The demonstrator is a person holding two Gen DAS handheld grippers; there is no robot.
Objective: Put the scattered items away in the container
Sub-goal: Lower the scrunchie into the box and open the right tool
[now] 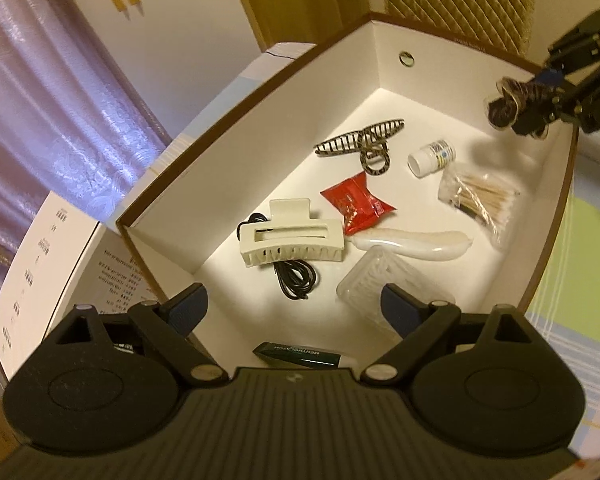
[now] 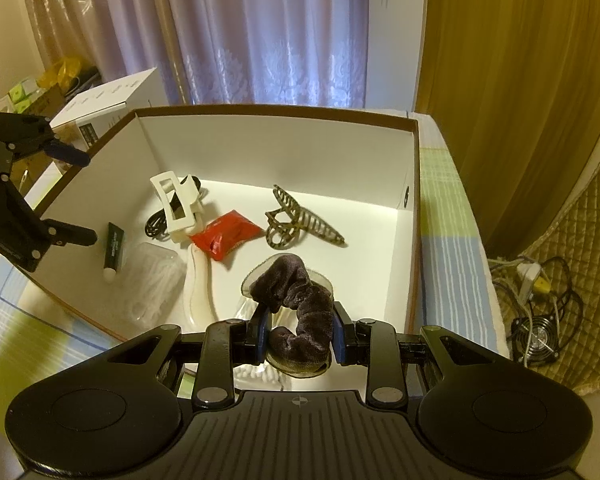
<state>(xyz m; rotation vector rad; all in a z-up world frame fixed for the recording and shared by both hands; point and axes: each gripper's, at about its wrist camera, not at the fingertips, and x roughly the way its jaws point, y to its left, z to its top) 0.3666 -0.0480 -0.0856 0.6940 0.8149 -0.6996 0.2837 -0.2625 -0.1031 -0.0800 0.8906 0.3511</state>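
Above the white box (image 2: 276, 148), the right gripper (image 2: 299, 332) is clamping a dark scrunchie (image 2: 300, 300), its loop stretching away; hair claws, a red packet (image 2: 224, 236) and swabs are lying inside, the left gripper (image 1: 294, 304) hanging wide open, empty.

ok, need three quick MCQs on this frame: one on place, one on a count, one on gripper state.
1. Where does the red packet lie?
A. inside the box
B. on the striped cloth
C. in the left gripper

2. How many hair claw clips are in the box?
A. one
B. two
C. four

3. What does the right gripper hold?
A. nothing
B. a cable
C. the dark scrunchie

Answers: 1 A, it rests on the box floor; 2 B, a cream clip and a striped clip; 3 C, the pads clamp it above the box, while the left gripper is open.
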